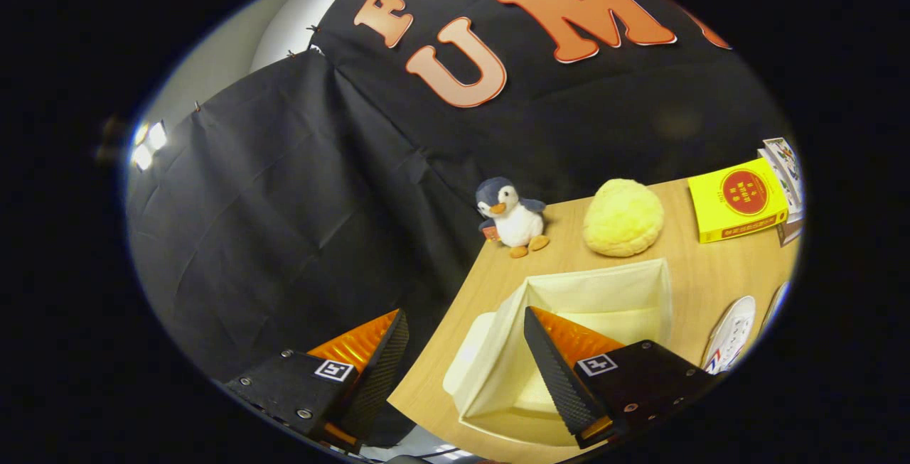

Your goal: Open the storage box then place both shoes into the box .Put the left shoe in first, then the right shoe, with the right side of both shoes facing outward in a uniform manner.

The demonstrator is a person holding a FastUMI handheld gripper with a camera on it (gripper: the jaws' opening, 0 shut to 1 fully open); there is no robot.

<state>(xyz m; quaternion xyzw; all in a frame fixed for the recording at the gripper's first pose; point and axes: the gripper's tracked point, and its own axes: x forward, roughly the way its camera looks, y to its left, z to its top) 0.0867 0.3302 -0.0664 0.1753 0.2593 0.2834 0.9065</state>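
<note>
Claw (466, 368) spread wide (empty) over open storage box (604, 293)

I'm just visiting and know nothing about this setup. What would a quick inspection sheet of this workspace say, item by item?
Surface: wooden table, light brown.
Job's things: cream storage box, open on top, nothing seen inside; white shoe beside it at the table's edge.
Clutter: toy penguin, yellow fluffy ball, yellow book, more books behind it.
Tool: fingers spread apart, holding nothing; one finger over the box, the other off the table's side.
Cables: nothing seen.
Surroundings: black cloth wall; bright lights past it.
</note>
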